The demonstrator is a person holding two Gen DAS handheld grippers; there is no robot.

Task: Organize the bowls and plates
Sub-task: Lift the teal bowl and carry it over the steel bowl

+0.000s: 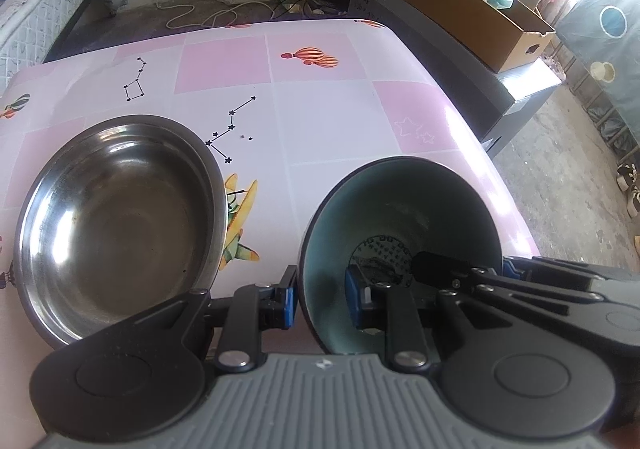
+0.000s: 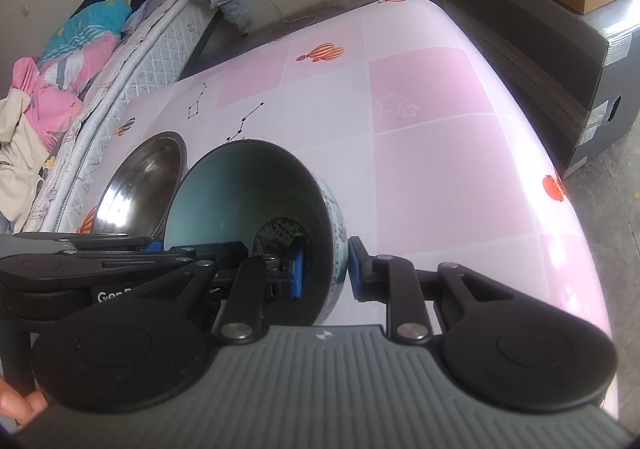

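both grippers had hold of the same ceramic bowl (image 1: 396,233), one on each side of its rim, probably so that its weight was shared and it could be steadied while carried. the left gripper (image 1: 320,297) had one finger outside the wall and one inside, closed across the near left part of the rim; the right gripper (image 2: 326,269) did the same on the opposite side, its blue pads (image 2: 298,269) pressed against the wall. the bowl sat at the near edge of the pink table (image 1: 328,117), tipped away from upright, so its mouth faced up and toward the cameras and its axis leaned back. whether its foot touched the table could not be told. just to its left stood the steel bowl (image 1: 120,225), mouth up, flat on the cloth, close to the ceramic one but apart from it. it looked a likely place for nesting, being wider and shallower.
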